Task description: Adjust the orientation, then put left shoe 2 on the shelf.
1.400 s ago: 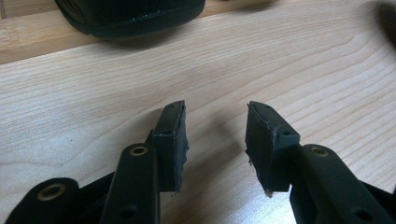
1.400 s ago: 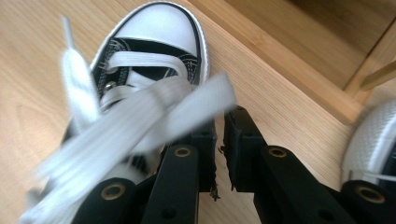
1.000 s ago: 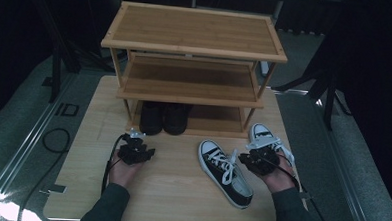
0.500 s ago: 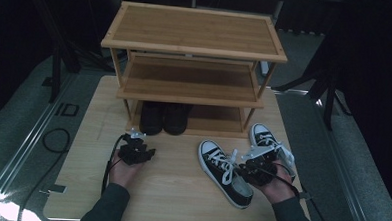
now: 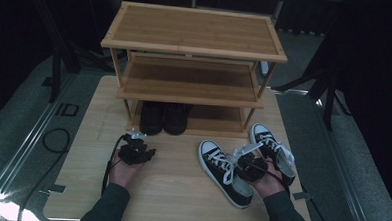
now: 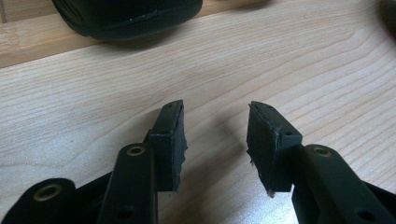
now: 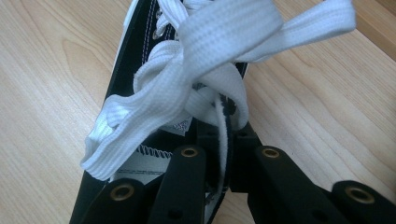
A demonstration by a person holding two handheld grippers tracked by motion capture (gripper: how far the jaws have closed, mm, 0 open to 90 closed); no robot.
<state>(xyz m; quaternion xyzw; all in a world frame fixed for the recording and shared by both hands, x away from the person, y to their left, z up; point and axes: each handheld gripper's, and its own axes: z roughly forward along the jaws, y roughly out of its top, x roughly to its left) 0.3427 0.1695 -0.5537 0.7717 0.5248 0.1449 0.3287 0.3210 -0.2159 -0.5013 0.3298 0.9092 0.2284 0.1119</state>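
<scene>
Two black sneakers with white laces lie on the wooden table (image 5: 175,189). The nearer sneaker (image 5: 215,162) points toward the rack, and its mate (image 5: 268,142) lies to its right. My right gripper (image 5: 247,165) sits at the nearer sneaker's opening. In the right gripper view its jaws (image 7: 223,128) have just been closing and now pinch the edge of the sneaker's upper (image 7: 125,70) under the knotted laces (image 7: 196,56). My left gripper (image 5: 134,150) rests low over bare wood, open and empty (image 6: 215,135).
A three-tier wooden shoe rack (image 5: 195,28) stands at the back of the table. A pair of black shoes (image 5: 163,118) sits on its bottom shelf; one toe (image 6: 126,18) lies just ahead of my left gripper. Dark floor and cables surround the table.
My right hand has shifted slightly left and down, from beside the right sneaker onto the nearer sneaker's opening. The left hand has stayed put.
</scene>
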